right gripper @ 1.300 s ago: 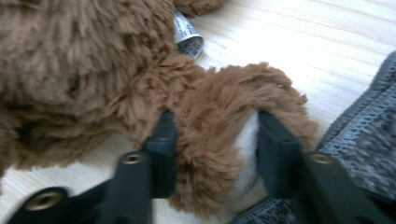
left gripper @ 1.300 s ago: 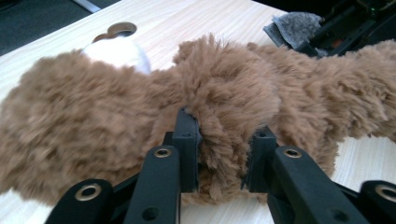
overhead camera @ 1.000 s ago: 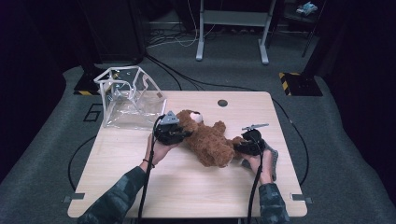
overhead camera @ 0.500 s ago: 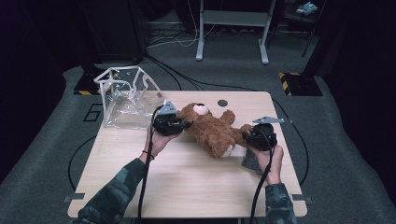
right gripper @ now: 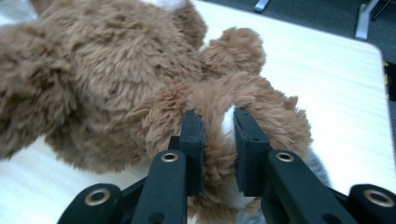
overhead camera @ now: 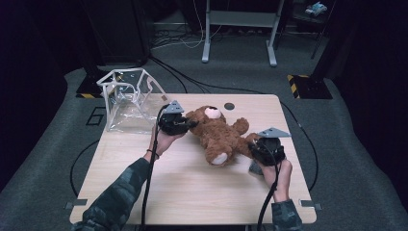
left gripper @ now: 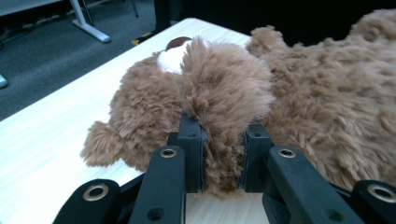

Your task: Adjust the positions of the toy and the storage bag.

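A brown teddy bear (overhead camera: 222, 136) with a pale snout and pale soles hangs stretched between my two grippers over the wooden table (overhead camera: 144, 192). My left gripper (overhead camera: 191, 124) is at the bear's left side, shut on one fluffy paw (left gripper: 224, 93), which bulges out between its jaws. My right gripper (overhead camera: 251, 146) holds the other end, shut on a foot (right gripper: 261, 112) whose white sole shows between the pads (right gripper: 194, 154). The left gripper view has the bear's head (left gripper: 163, 74) beyond the held paw. Brown body fur (right gripper: 93, 70) takes up much of the right gripper view.
A clear plastic bag (overhead camera: 129, 100) with white edging stands open at the table's back left corner, just behind my left gripper. A small dark round mark (overhead camera: 229, 106) sits near the back edge. A small grey thing (overhead camera: 255, 168) lies under my right hand. Cables trail off the front.
Both grippers have lifted the bear and carried it a little to the right and back. The right one rose more, and the bear is now stretched out between them.
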A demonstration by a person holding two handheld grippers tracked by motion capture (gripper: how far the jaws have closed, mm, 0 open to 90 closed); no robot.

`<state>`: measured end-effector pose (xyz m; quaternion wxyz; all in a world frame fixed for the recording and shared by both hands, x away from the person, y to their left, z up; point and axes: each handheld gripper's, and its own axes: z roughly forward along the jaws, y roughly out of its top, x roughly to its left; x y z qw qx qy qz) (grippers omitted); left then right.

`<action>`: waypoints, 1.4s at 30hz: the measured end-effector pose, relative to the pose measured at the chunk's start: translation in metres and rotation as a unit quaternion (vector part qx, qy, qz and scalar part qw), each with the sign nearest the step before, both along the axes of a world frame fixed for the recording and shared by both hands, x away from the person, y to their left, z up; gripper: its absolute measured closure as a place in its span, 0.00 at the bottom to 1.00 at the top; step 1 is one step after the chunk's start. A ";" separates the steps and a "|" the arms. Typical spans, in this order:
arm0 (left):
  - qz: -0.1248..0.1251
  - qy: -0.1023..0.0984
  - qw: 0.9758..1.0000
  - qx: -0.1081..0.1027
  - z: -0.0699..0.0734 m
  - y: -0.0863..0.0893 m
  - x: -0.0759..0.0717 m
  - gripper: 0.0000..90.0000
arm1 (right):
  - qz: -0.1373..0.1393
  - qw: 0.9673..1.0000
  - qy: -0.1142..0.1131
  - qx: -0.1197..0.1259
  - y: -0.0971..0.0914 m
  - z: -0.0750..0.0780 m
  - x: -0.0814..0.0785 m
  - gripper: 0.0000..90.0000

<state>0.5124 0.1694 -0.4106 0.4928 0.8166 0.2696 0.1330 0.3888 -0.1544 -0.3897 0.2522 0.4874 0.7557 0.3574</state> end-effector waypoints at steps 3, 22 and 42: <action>0.002 0.018 1.000 0.006 -0.012 0.006 0.005 0.84 | 0.013 1.000 0.011 -0.005 0.012 -0.011 -0.009 0.85; 0.058 0.105 0.992 -0.030 -0.056 0.042 0.013 0.71 | 0.088 0.993 0.054 0.065 0.040 -0.048 -0.022 0.52; 0.115 0.127 0.985 -0.009 -0.056 0.045 0.009 0.34 | -0.008 0.994 0.070 0.083 -0.011 -0.087 -0.018 0.21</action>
